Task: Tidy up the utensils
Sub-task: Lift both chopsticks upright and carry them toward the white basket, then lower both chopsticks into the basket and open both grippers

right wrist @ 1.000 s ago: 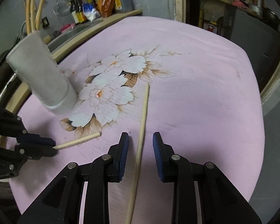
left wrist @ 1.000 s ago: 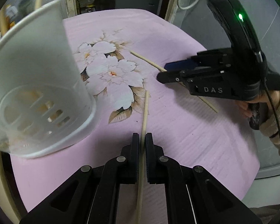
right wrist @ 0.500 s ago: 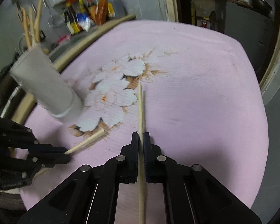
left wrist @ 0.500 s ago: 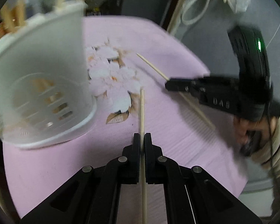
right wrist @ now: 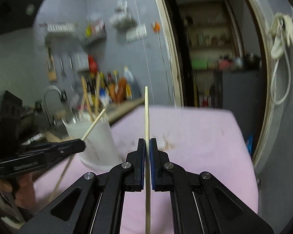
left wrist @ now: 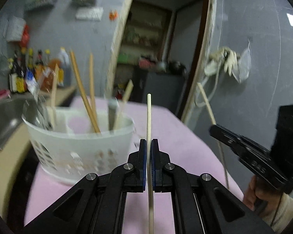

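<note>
Wooden chopsticks are now off the pink cloth (left wrist: 177,136); my left gripper (left wrist: 148,146) stays clamped on one chopstick (left wrist: 148,117), my right gripper (right wrist: 147,146) has just closed on another chopstick (right wrist: 146,113); both raised, tips up, near the white holder (left wrist: 82,144), ready to drop in.

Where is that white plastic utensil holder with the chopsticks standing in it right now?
The white plastic utensil holder stands on the pink tablecloth near its left edge, left of the left hand-held gripper in its view, beside the counter with the sink.

Black tongs (left wrist: 148,146) with blue pads (left wrist: 144,163), silver screws and a cream sleeve (left wrist: 279,210).
</note>
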{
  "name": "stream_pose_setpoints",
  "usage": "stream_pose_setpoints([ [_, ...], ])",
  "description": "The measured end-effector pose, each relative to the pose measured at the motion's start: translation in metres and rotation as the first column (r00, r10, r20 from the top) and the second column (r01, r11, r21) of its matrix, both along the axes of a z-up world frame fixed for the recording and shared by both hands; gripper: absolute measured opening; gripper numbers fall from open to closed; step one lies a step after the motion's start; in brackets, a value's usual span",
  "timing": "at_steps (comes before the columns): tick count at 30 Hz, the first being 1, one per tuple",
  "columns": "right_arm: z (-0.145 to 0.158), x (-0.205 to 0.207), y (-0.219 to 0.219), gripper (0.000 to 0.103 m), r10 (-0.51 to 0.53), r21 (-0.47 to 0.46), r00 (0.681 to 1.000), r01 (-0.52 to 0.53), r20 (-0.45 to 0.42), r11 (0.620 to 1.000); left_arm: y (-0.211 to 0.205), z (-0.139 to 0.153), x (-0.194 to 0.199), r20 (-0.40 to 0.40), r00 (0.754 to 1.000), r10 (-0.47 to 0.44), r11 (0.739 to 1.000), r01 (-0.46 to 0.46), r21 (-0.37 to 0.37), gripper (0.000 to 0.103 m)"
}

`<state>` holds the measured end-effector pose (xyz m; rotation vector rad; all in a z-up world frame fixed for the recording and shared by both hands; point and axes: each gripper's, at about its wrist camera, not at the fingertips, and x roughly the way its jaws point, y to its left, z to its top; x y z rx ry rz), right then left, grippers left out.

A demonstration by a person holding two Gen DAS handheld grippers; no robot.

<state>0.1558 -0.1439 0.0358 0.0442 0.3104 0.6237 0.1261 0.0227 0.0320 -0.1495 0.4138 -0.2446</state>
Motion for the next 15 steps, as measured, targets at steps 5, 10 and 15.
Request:
stream_pose_setpoints([
  [5, 0.027, -0.012, 0.018, 0.003, 0.002, 0.054, 0.992, -0.009, 0.124, 0.998, 0.016, 0.025, -0.018, 0.135, 0.989, 0.061, 0.998, -0.061, -0.003, 0.002],
  [10, 0.051, -0.009, 0.034, 0.003, 0.028, 0.135, 0.978, -0.057, 0.209, 0.989, 0.045, 0.052, -0.015, 0.259, 0.963, 0.078, 0.997, -0.070, -0.039, 0.002],
  [15, 0.072, -0.005, 0.057, 0.003, 0.046, 0.177, 0.955, -0.101, 0.292, 0.979, 0.080, 0.085, -0.010, 0.364, 0.923, 0.126, 0.992, -0.112, -0.061, 0.002],
])
